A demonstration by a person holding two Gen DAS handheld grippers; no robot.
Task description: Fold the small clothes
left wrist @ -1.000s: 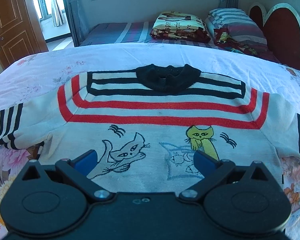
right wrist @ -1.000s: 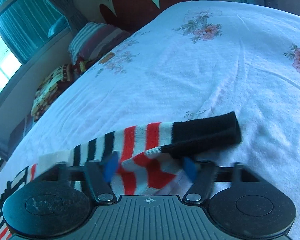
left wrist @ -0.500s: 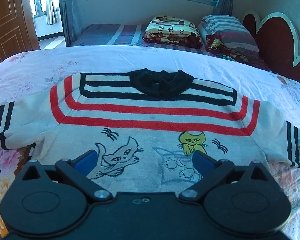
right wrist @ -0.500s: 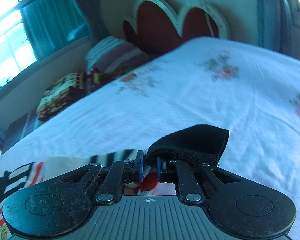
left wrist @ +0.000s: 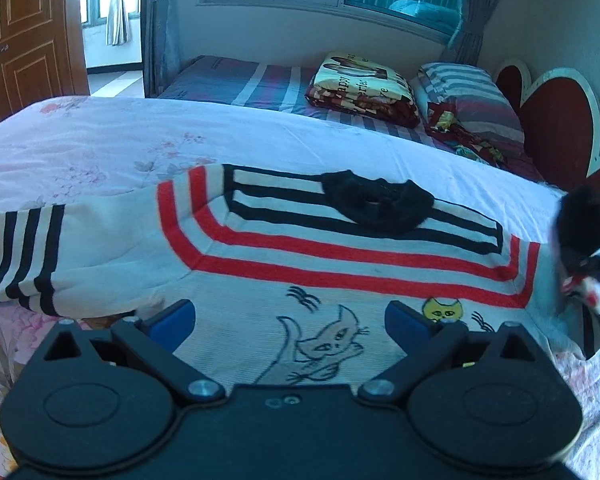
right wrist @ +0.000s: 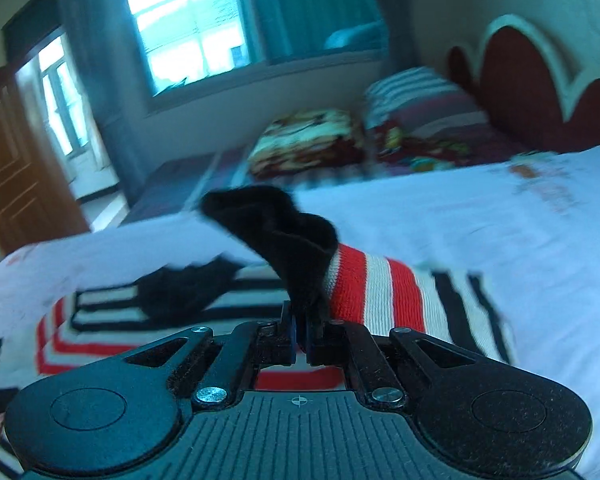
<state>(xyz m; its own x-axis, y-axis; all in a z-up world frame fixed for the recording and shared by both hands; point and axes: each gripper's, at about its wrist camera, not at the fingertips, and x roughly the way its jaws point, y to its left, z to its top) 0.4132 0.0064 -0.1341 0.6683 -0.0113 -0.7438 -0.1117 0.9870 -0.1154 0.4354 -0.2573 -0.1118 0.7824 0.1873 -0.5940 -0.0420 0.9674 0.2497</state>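
A small white sweater (left wrist: 300,264) with red and black stripes, a black collar (left wrist: 376,204) and cat drawings lies flat on the bed. My left gripper (left wrist: 290,320) is open and empty, low over the sweater's lower front. My right gripper (right wrist: 302,336) is shut on the sweater's right sleeve at its black cuff (right wrist: 284,236), lifted off the bed and carried over the sweater's body. The raised cuff also shows at the right edge of the left wrist view (left wrist: 580,224). The left sleeve (left wrist: 32,260) lies spread out to the left.
The bed has a pale floral cover (left wrist: 100,140). Behind it lie a striped mattress with a folded blanket (left wrist: 360,88) and pillows (left wrist: 464,96). A red heart-shaped headboard (left wrist: 556,132) stands at the right, a wooden door (left wrist: 24,32) at the far left.
My right gripper closed on the right sleeve's cuff, lifted it and swung it left toward the sweater's body. My left gripper stayed open and shifted a little left over the sweater.
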